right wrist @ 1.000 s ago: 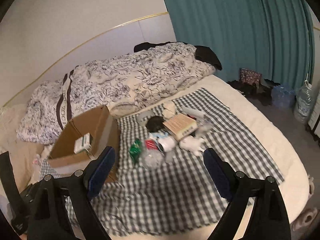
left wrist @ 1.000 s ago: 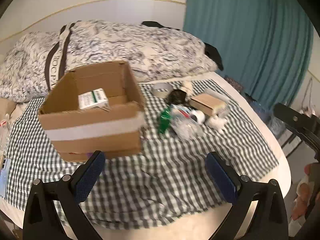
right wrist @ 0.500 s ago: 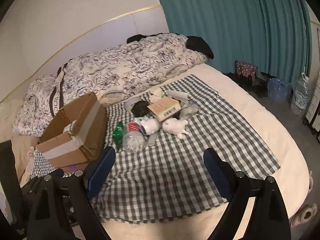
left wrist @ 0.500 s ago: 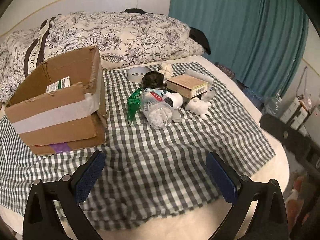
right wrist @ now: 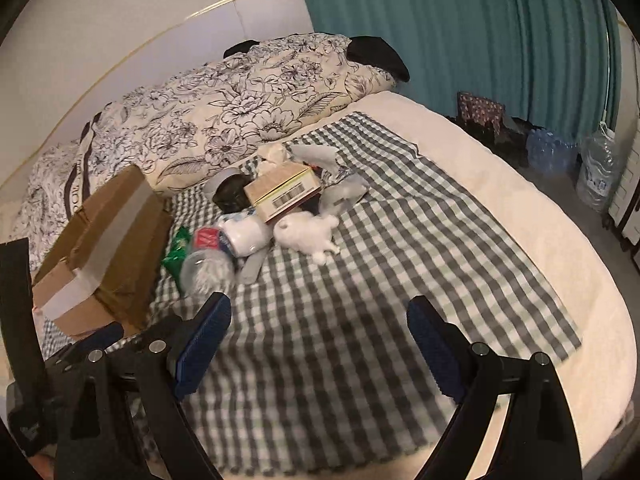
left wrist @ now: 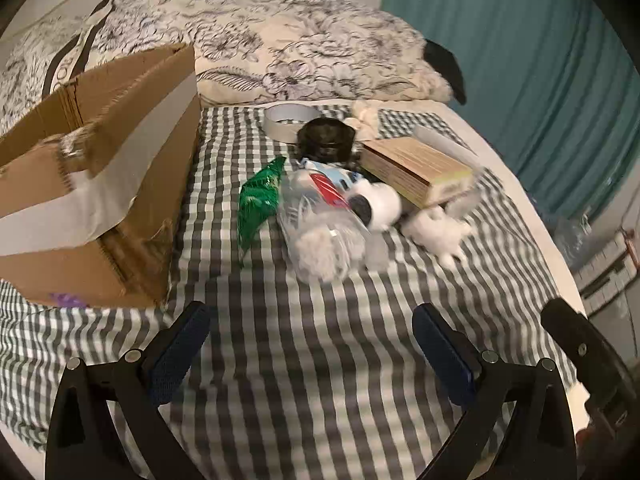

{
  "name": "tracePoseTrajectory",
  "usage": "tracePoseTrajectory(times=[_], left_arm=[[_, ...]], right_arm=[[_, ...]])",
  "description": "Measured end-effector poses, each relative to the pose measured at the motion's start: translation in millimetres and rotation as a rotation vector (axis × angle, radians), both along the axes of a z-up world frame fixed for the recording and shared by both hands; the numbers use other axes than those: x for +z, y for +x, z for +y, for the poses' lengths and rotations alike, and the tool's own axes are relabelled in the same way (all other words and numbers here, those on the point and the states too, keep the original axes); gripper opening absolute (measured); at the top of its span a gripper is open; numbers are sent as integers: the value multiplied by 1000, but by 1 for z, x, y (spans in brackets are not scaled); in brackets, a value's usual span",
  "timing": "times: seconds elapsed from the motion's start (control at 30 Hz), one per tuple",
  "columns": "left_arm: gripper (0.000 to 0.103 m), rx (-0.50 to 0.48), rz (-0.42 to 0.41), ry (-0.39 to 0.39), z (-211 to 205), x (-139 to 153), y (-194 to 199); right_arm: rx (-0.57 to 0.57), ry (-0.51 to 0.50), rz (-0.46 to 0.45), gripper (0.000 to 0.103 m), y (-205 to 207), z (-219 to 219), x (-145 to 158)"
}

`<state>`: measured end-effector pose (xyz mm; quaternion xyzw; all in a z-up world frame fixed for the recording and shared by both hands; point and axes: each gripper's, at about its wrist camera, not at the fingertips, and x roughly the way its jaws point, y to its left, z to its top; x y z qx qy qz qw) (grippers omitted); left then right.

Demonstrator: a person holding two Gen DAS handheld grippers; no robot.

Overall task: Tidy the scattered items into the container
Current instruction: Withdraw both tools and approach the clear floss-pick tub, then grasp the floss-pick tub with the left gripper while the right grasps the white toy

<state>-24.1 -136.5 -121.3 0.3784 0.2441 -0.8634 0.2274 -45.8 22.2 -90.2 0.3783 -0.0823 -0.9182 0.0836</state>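
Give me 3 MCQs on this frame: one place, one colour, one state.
1. Which side of the pile of loose items does the cardboard box stand on, in the left wrist view?
A. left
B. right
C. behind it

2. What colour is the crinkled packet nearest the box?
A. red
B. green
C. yellow

3. How are the left tongs?
A. shut on the packet
B. shut, empty
C. open, empty

Answers:
1. A: the box stands on the checked cloth left of the pile.
2. B: the packet is bright green beside the clear plastic bottle.
3. C: both pads stand wide apart with only cloth between them.
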Motion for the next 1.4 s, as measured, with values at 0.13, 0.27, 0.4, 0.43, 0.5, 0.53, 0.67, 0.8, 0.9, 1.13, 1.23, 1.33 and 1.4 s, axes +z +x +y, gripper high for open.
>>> tracePoseTrajectory(times=[0.13,0.27,0.4,0.43,0.5,0.53,0.67,0.8,0.9,1.13,1.23,1.33,1.4], left_arm=[[103,44,-13,48,-16,-8,-20],[103,62,-20,86,-23,-16,-38],[103,96,-28,119,-33,-25,-51],[103,111,-30,125,-36,-29,-53],[103,123,-36,134,-39,-34,-57],[103,119,-45,135,-40,-37,-60],[103,112,-76,127,-44,-47,-69],[99,102,-80,117,-48,-50,-70],[84,50,-84,73,-45,-45,-73],[66,8,-101,43,-42,-37,-64],[66,7,-104,43,-41,-36,-50],[66,5,-106,50,-36,-35,-36],[66,-3,-107,50,-33,-34,-28]], right_arm=[[-26,13,-14,90,-20,3,-13],[-60,-12,-54,90,-27,12,-33],[-59,-7,-88,90,-27,12,-48],[-57,-5,-90,90,-28,11,-49],[-57,-4,-94,90,-30,12,-52],[-54,-4,-93,90,-31,11,-52],[-40,8,-88,90,-39,6,-53],[-14,7,-84,90,-50,-3,-56],[20,14,-82,90,-67,-12,-56],[61,45,-97,90,-109,-30,-59],[65,64,-119,90,-126,-40,-66],[71,79,-141,90,-138,-50,-75],[79,113,-139,88,-142,-57,-80]])
